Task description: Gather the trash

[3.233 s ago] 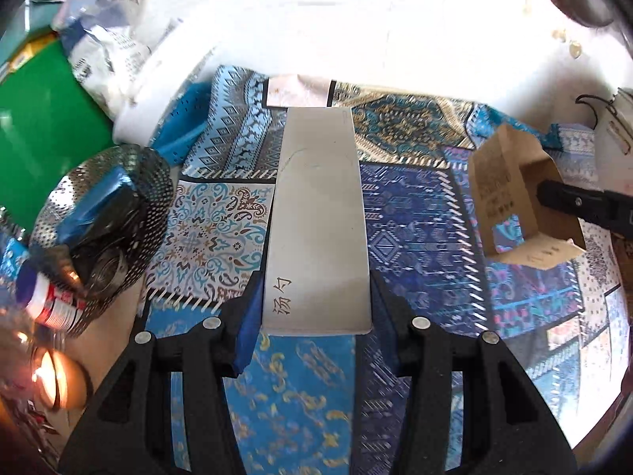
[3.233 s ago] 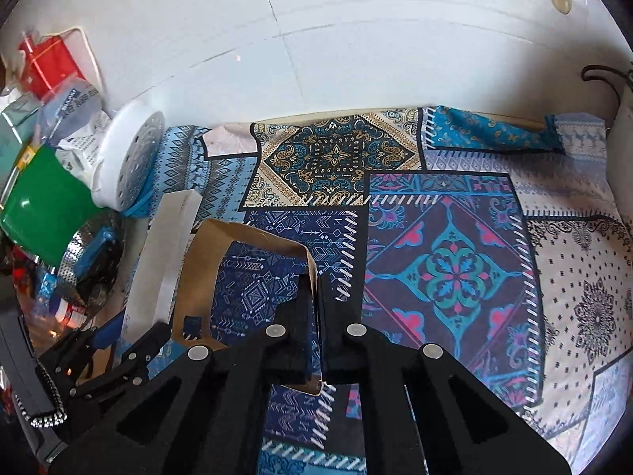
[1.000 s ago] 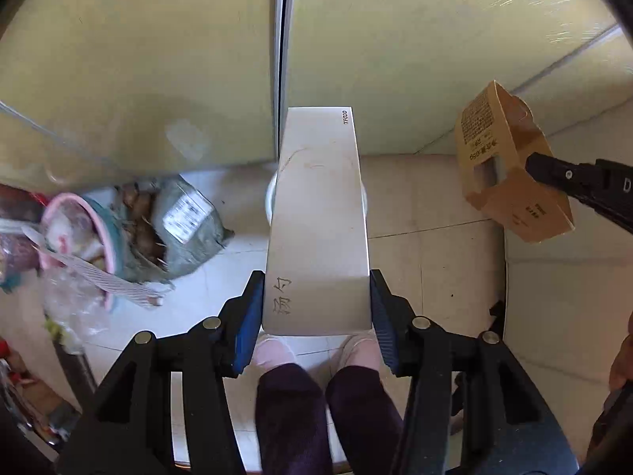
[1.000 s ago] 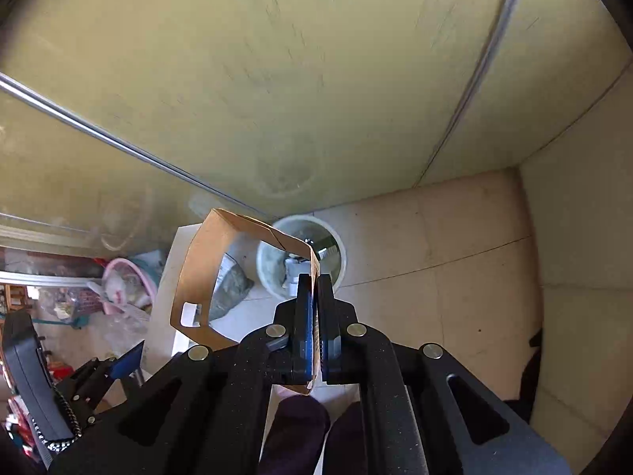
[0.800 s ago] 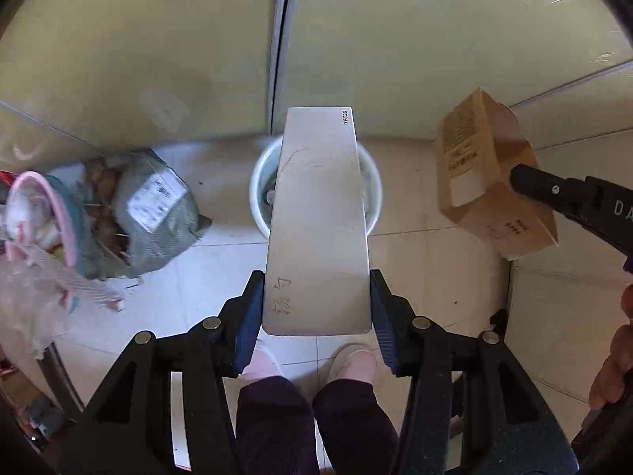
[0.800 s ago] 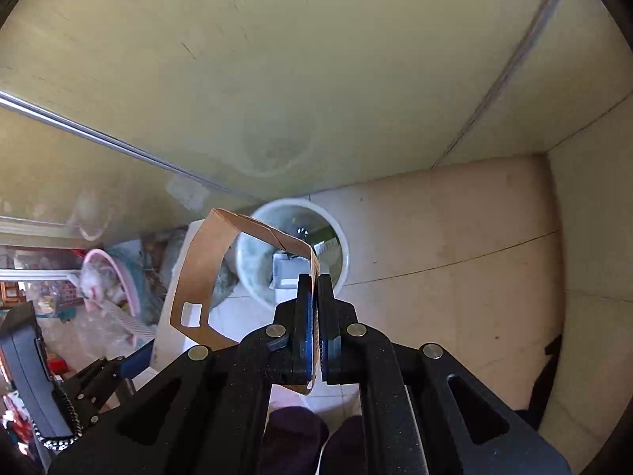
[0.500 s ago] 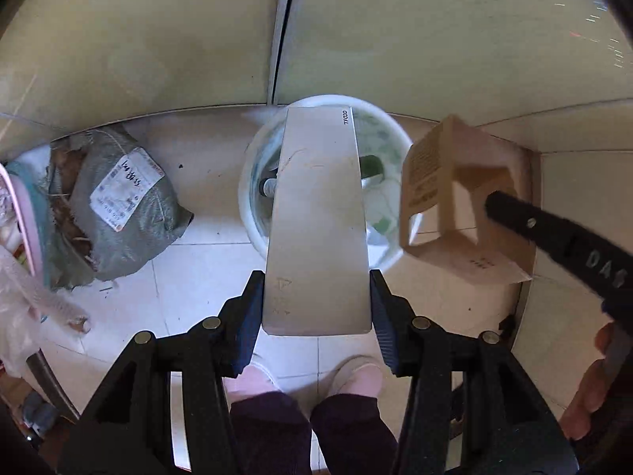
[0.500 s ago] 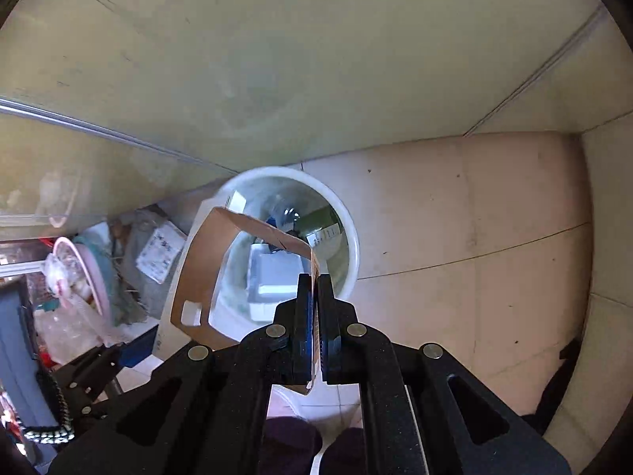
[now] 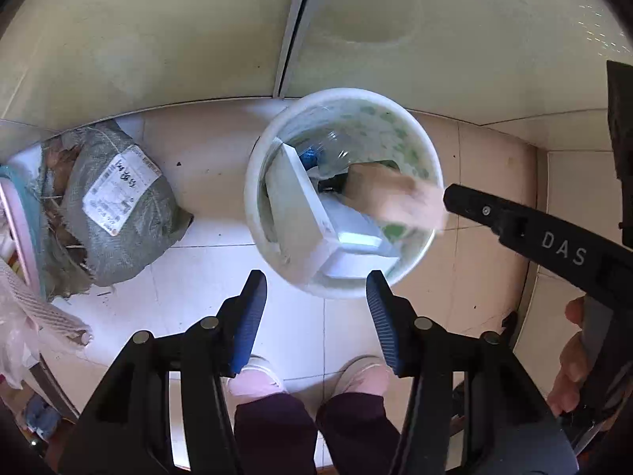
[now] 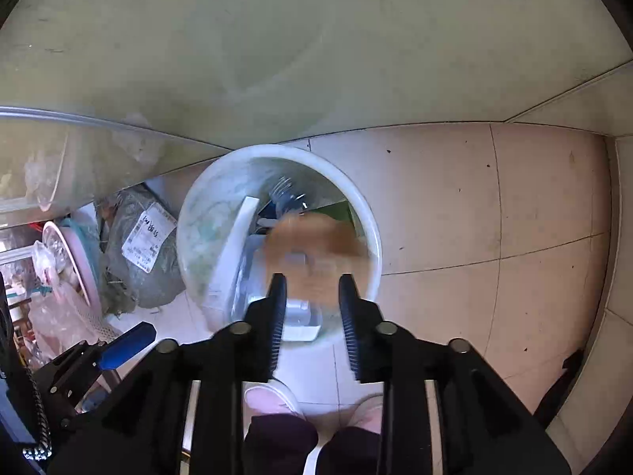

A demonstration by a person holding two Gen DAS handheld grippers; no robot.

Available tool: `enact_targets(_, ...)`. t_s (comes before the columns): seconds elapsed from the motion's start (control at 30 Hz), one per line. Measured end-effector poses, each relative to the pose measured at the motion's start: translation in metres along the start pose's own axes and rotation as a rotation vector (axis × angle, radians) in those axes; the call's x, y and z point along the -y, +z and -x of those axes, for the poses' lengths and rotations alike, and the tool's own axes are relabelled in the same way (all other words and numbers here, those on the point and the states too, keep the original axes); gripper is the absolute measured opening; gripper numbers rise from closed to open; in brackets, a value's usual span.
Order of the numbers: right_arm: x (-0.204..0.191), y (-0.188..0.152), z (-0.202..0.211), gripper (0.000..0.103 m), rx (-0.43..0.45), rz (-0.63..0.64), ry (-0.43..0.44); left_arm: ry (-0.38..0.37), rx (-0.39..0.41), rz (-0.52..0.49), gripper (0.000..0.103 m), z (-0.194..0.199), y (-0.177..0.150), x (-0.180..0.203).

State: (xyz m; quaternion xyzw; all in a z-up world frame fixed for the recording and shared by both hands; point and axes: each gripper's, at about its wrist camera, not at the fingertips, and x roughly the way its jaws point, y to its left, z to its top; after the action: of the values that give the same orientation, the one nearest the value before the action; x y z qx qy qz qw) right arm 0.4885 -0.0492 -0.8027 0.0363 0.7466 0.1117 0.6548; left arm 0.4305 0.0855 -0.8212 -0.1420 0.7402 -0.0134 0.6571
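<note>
Jaws on both tools stood spread and empty: the left gripper (image 9: pixel 316 316) and right gripper (image 10: pixel 310 316) hung directly over the white bin (image 9: pixel 253 213) on the tiled floor (image 10: pixel 494 213), presumably so that released trash dropped straight in. Inside it, the long white box (image 9: pixel 294 206) leaned against the bin's wall. The brown carton (image 10: pixel 312 249) was a motion-blurred smear above the rim, its attitude unreadable. Deeper contents were too jumbled to identify. A grey sack (image 9: pixel 114 206) slumped just beside the bin.
</note>
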Motion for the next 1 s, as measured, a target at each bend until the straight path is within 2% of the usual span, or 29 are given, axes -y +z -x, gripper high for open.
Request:
enact_targets(0.2,-0.002,-0.019,0.076,0.025,0.060,0.044,0.018,0.032,0.073,-0.025,0.051,0.066,-0.022,0.013)
enact_targets(0.3,-0.006,-0.035,0.147,0.025,0.124,0.069,0.033,0.034,0.140,-0.025,0.051,0.124,-0.039,0.025)
enact_targets(0.47,-0.022,-0.072,0.282,0.025,0.271,0.133,0.045,0.034,0.279,-0.022,0.051,0.245,-0.077,0.051)
enact_targets(0.63,-0.047,-0.124,0.429,0.025,0.468,0.208,0.072,0.040,0.462,-0.032,0.051,0.383,-0.129,0.085)
enact_targets(0.77,-0.057,-0.175,0.534,0.025,0.632,0.252,0.099,0.038,0.638,-0.059,0.051,0.491,-0.180,0.111)
enact_targets(0.9,-0.066,-0.229,0.613,0.025,0.791,0.282,0.115,0.028,0.795,-0.099,0.052,0.579,-0.231,0.132)
enact_targets(1.0,-0.075,-0.273,0.658,0.025,0.905,0.295,0.127,0.038,0.904,-0.141,0.052,0.630,-0.271,0.142)
